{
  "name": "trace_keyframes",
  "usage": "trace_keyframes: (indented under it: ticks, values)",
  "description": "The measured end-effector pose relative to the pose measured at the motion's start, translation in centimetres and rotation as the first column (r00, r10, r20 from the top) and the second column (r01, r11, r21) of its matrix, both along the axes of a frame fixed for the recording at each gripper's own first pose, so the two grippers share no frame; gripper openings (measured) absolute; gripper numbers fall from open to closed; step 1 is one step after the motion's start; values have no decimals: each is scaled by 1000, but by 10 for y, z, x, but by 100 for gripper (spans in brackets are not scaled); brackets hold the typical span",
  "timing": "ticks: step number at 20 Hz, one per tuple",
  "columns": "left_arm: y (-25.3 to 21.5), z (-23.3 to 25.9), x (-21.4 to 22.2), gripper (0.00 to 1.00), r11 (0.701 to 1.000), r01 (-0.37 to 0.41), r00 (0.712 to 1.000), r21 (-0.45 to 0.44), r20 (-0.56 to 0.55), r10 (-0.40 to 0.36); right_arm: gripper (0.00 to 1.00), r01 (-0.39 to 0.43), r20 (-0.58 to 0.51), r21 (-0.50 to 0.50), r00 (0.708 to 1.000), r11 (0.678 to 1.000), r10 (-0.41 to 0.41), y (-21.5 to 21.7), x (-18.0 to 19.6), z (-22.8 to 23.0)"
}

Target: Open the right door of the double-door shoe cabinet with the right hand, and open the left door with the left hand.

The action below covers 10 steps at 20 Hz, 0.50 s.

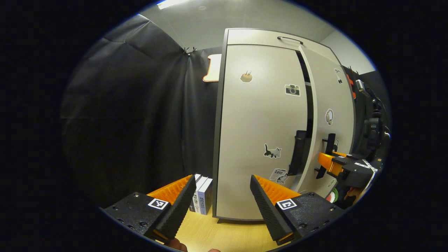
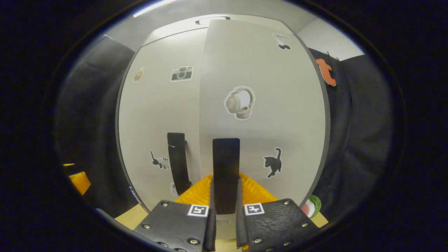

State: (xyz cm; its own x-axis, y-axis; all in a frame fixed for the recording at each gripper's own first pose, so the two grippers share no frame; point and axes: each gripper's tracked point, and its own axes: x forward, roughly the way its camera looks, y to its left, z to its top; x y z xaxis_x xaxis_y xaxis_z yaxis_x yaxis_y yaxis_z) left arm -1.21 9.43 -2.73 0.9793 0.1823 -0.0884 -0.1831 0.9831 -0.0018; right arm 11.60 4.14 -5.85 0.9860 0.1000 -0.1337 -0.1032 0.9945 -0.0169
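Note:
The pale shoe cabinet [image 1: 259, 122] stands ahead with stickers on both doors. Its right door [image 1: 332, 98] is a little ajar, and a dark gap runs between it and the left door [image 1: 259, 140]. My right gripper [image 2: 225, 182] is shut on the right door's black vertical handle [image 2: 226, 157]; the left gripper view shows this right gripper [image 1: 332, 164] at that handle [image 1: 329, 143]. The left door's black handle [image 1: 300, 152] hangs free, also visible as a handle [image 2: 177, 161] in the right gripper view. My left gripper [image 1: 222, 180] is open, short of the left door and left of its handle.
Some books [image 1: 202, 194] stand on the wooden floor [image 1: 210, 234] against the cabinet's left side. Black cloth walls close in on both sides. A camera on a stand [image 1: 372, 129] is to the right of the cabinet. A green and white object [image 2: 311, 206] lies by the cabinet's right foot.

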Motion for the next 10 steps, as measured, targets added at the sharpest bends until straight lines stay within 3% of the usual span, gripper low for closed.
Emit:
trace_keyframes:
  ticks: [10]
  values:
    - [-11,1,-12,97,1000,-5,1000,-1,-3,5,23,-144,-9,31,990,989,144,-13,-31,3]
